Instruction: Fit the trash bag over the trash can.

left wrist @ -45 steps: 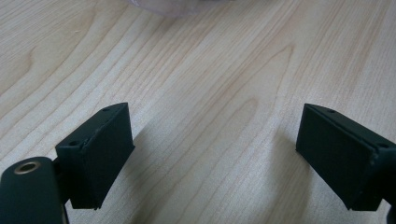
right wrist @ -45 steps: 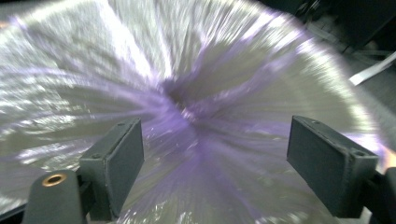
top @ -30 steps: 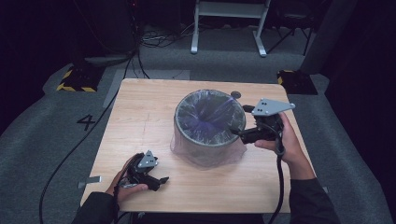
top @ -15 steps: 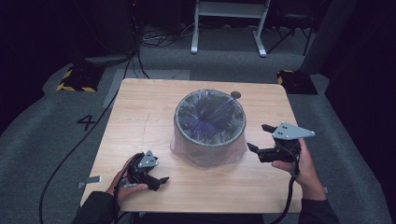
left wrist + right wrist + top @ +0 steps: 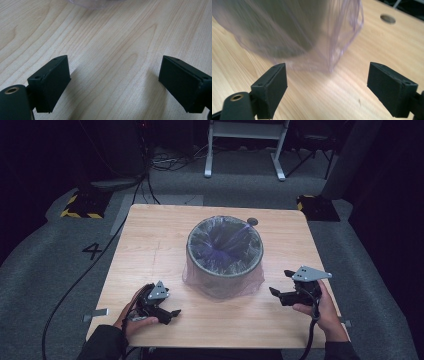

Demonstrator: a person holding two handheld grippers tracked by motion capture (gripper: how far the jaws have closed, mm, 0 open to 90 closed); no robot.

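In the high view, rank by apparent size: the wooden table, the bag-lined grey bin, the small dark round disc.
1. Light wooden table
2. Round grey bin lined with a clear plastic bag
3. Small dark round disc beyond the bin

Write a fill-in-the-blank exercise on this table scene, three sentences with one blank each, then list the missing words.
1. The grey bin on the wooden table is lined with a clear plastic ____.
2. Both the left gripper and the right gripper have their jaws ____, with nothing between them.
3. In the high view, the right gripper sits to the ____ of the bin, apart from it.

Missing words: bag; open; right
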